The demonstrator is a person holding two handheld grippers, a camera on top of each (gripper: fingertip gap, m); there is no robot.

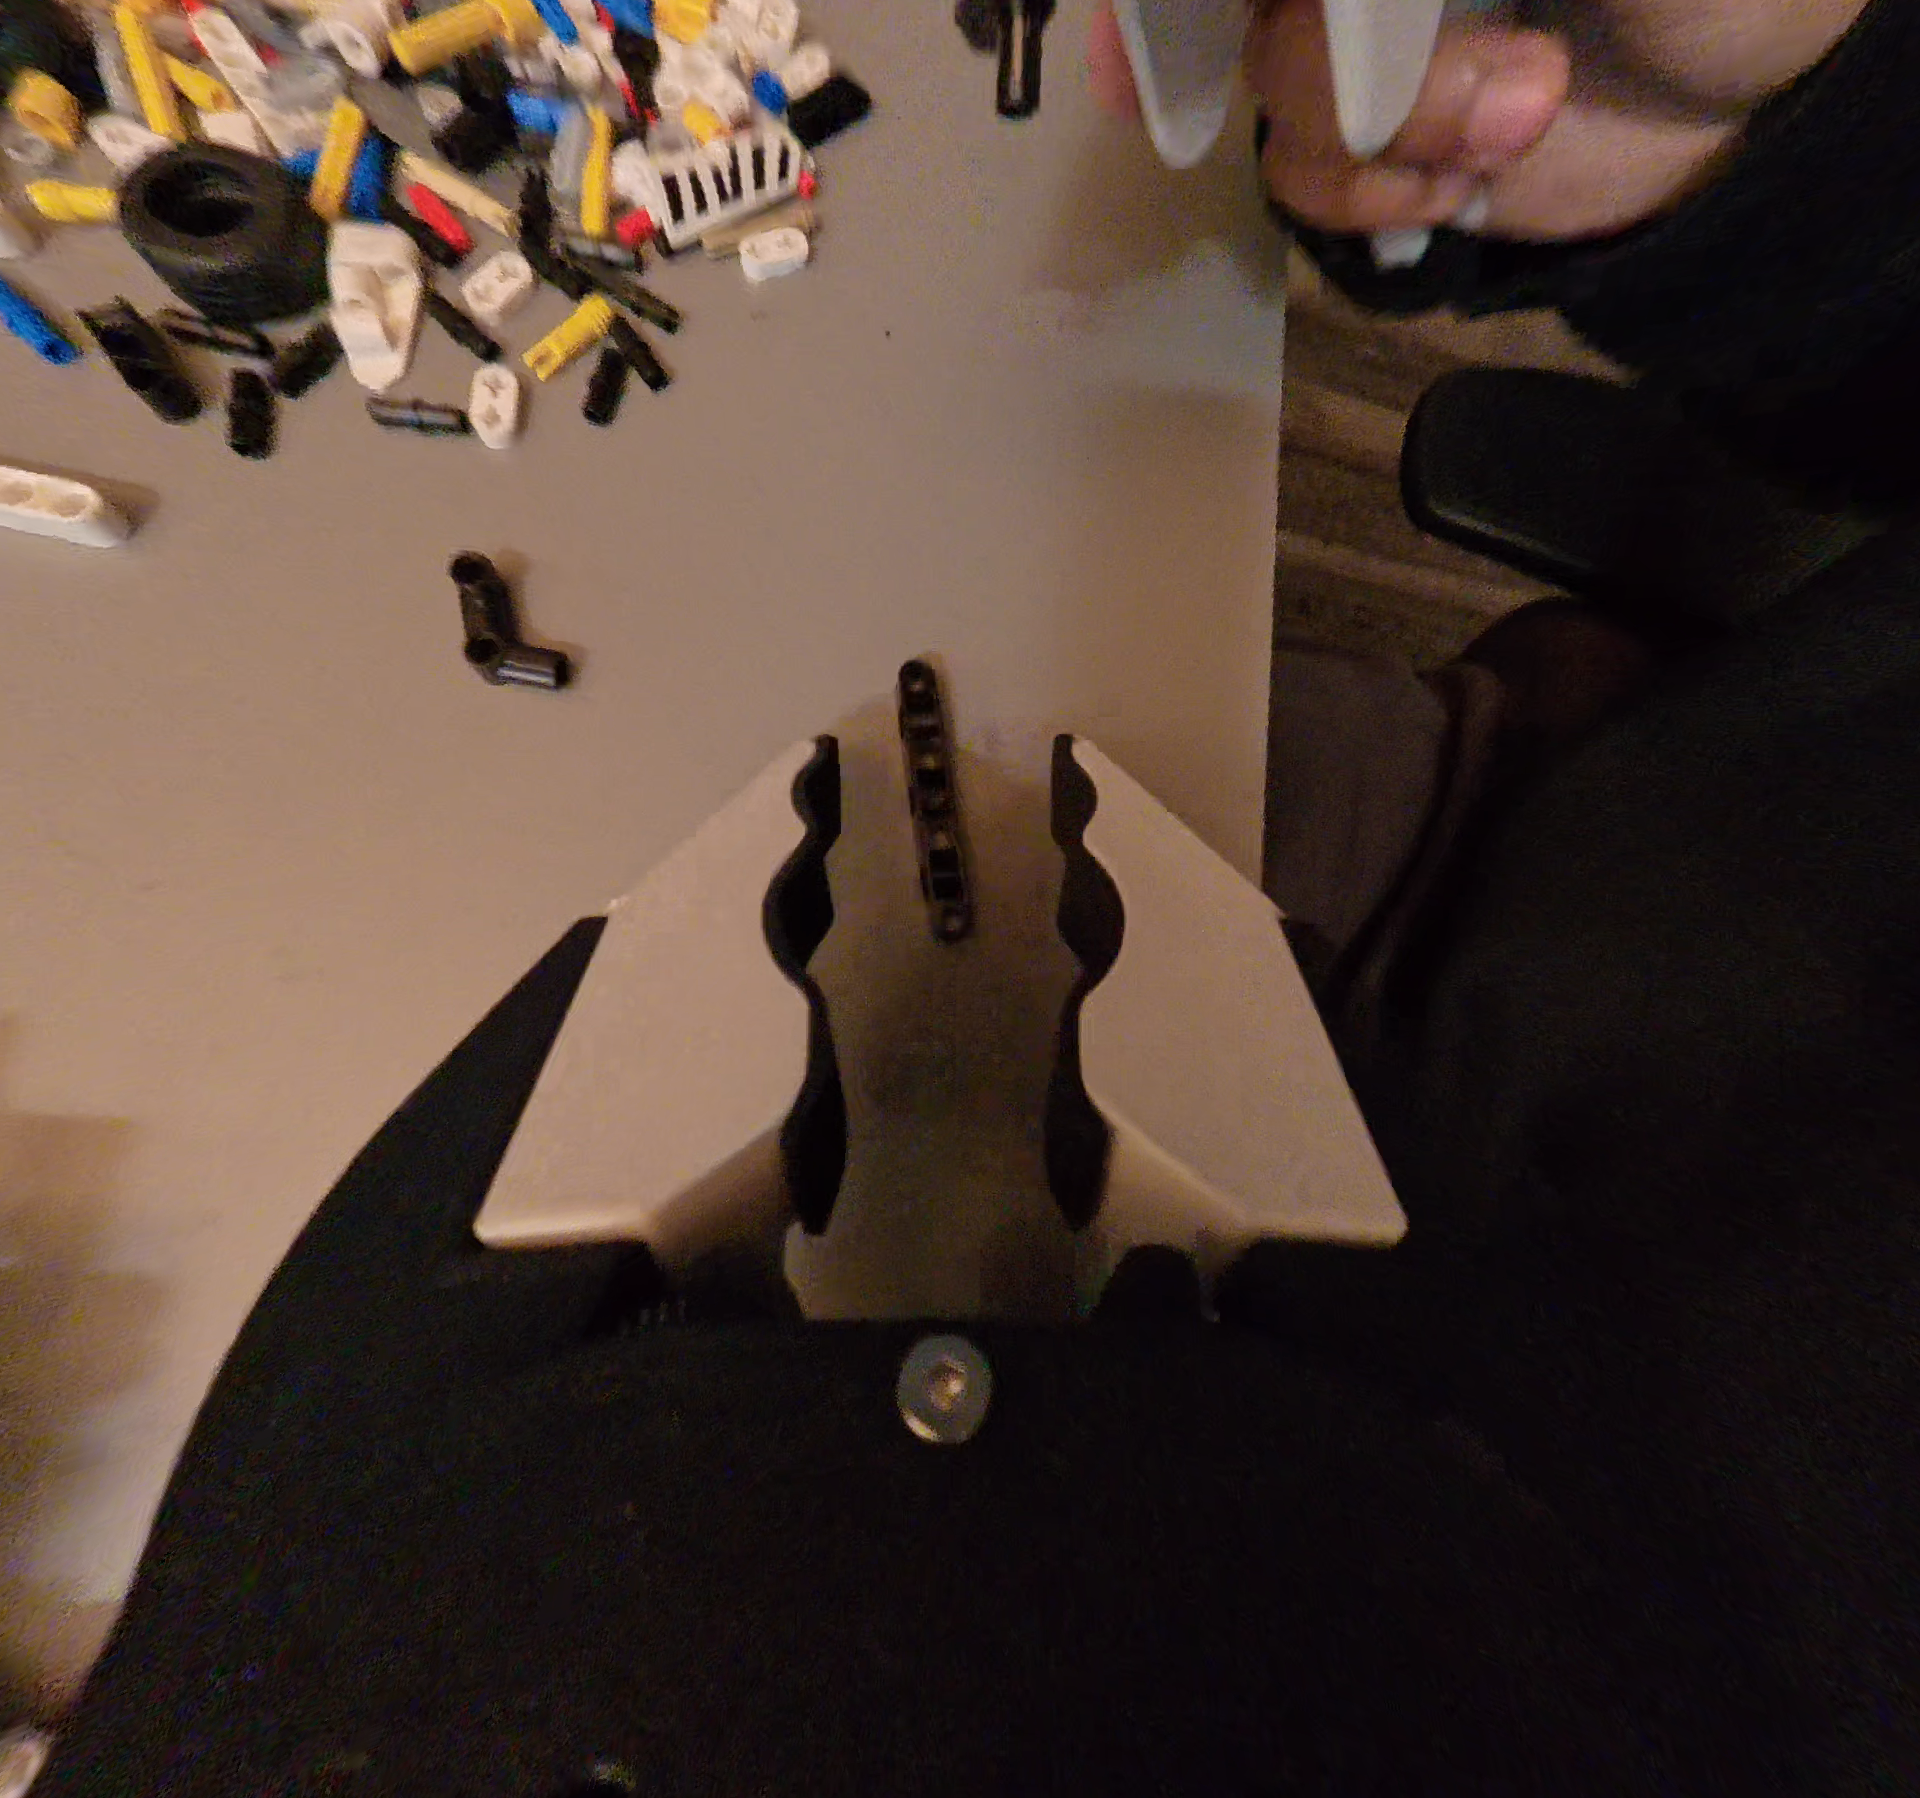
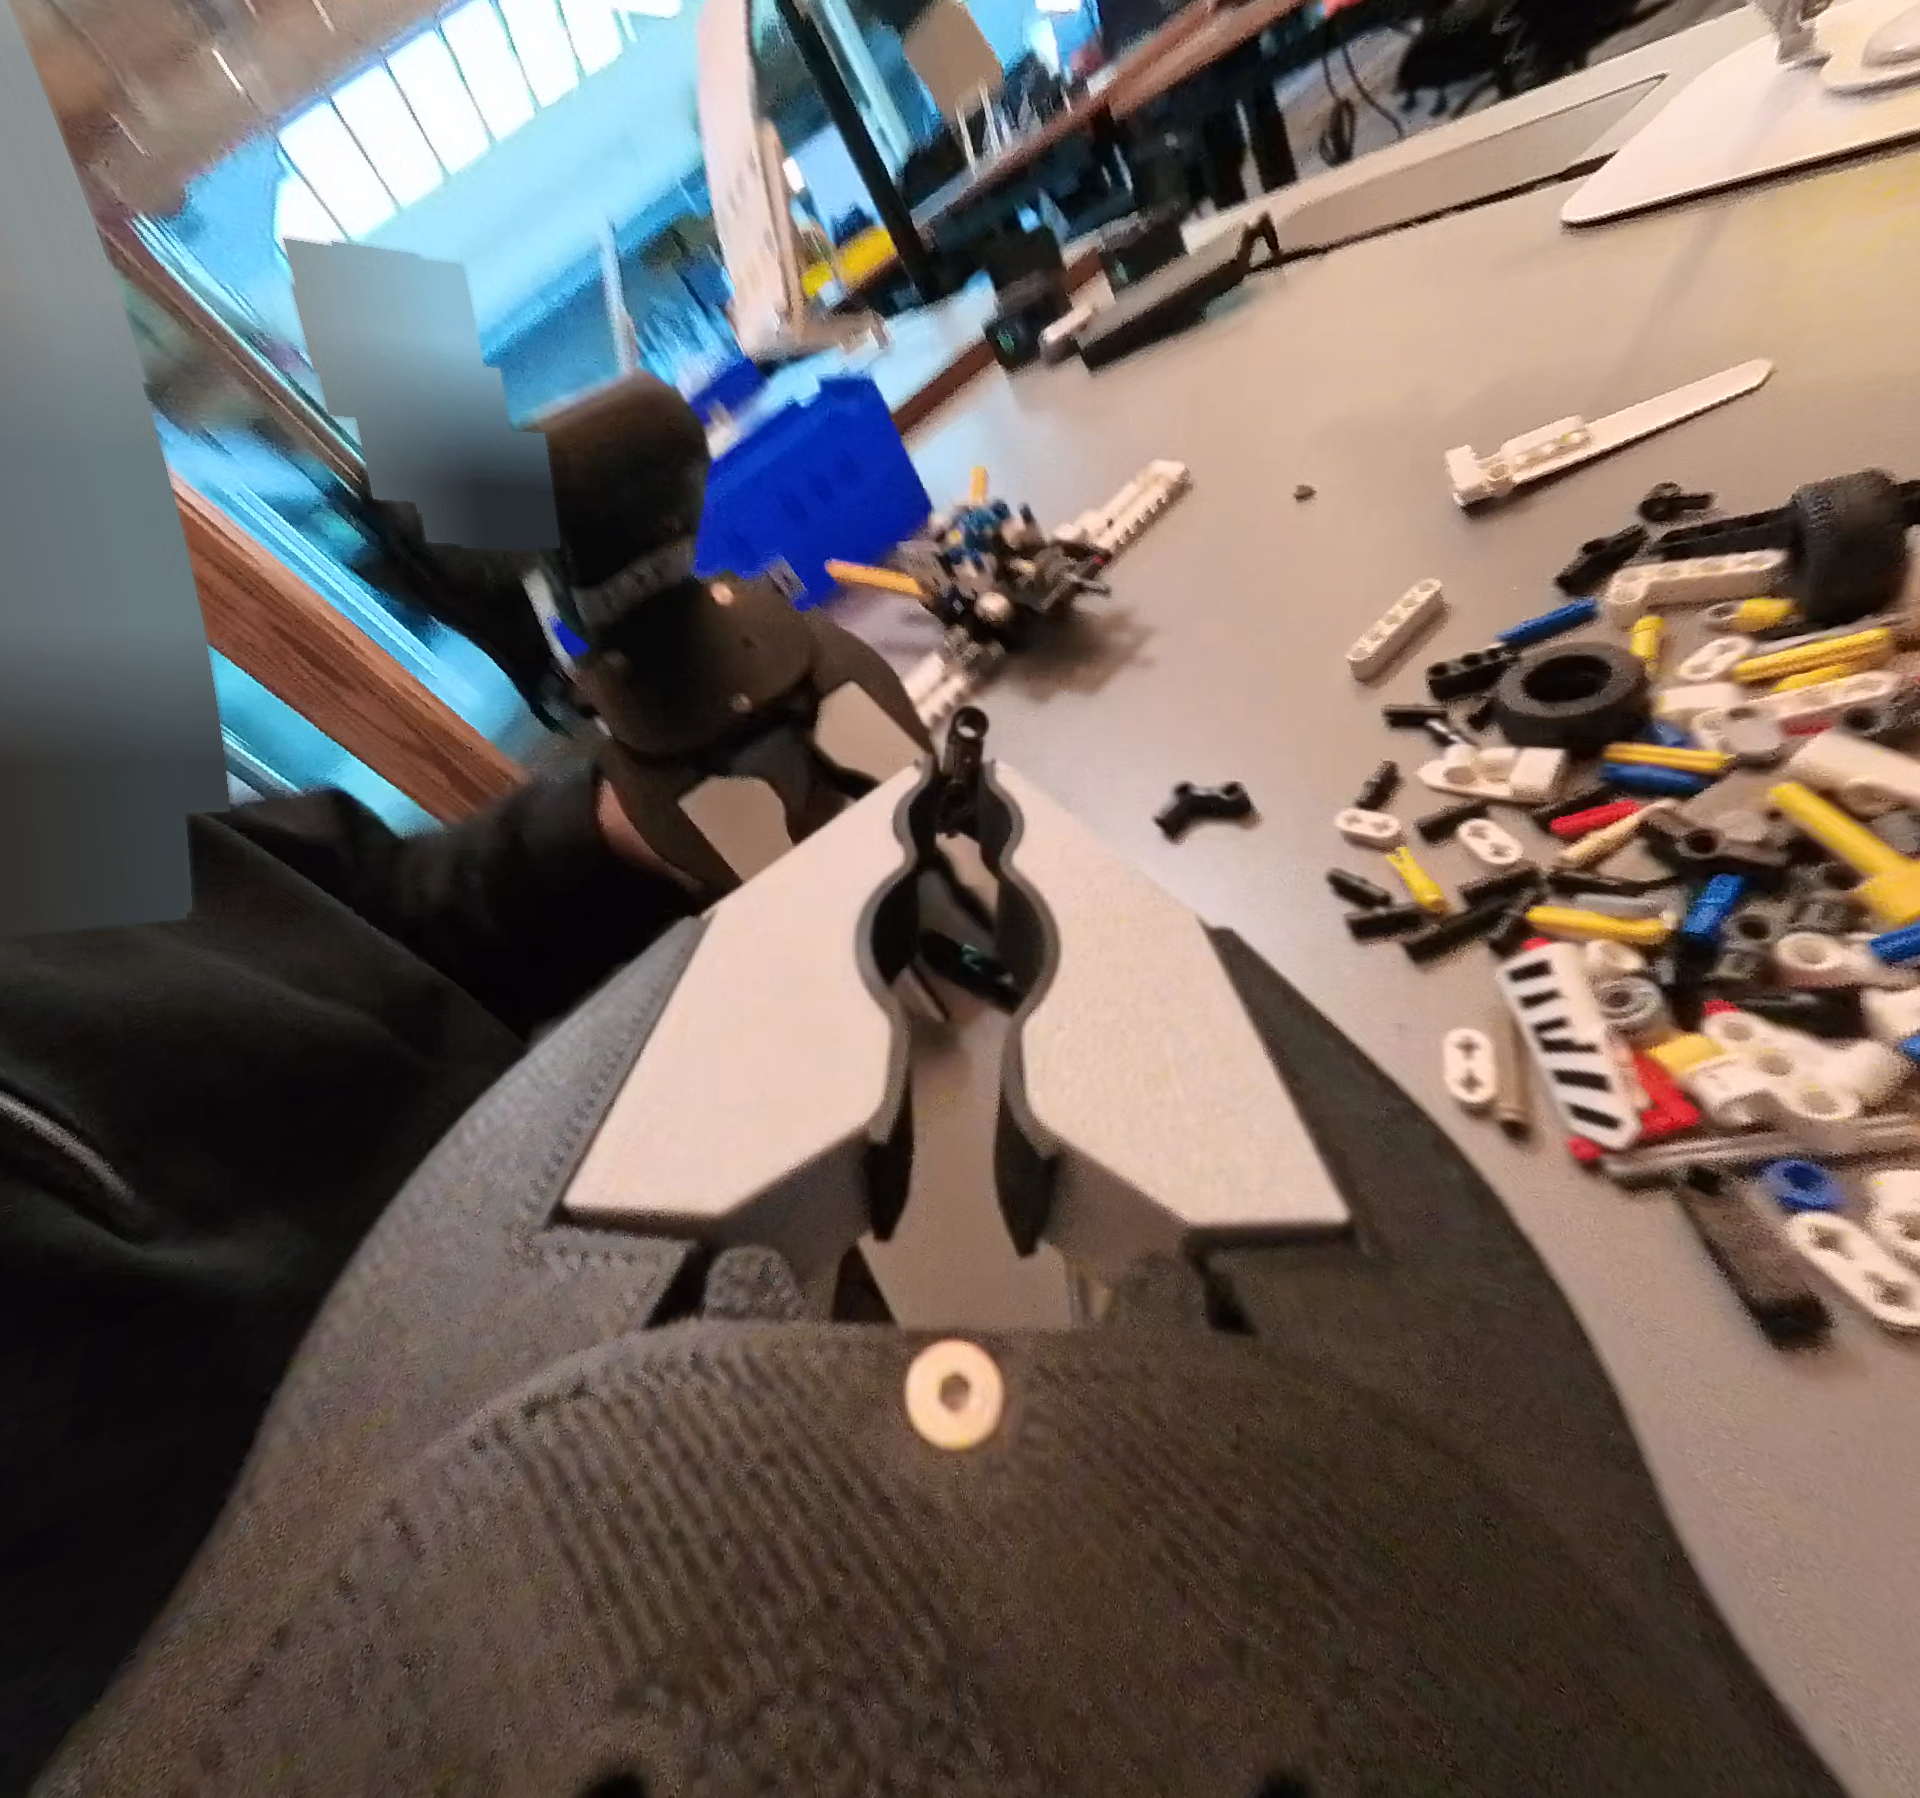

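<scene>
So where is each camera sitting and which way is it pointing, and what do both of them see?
Left wrist view: mounted on the left hand-held gripper, looking down at the grey table near its edge; its open fingers flank a black beam, untouched; the other gripper and a hand show top right.
Right wrist view: mounted on the right hand-held gripper, looking low across the table, fingers shut on a small black piece; the left gripper and a dark sleeve show on the left.
Shared: the table and the pile of building pieces.
</scene>
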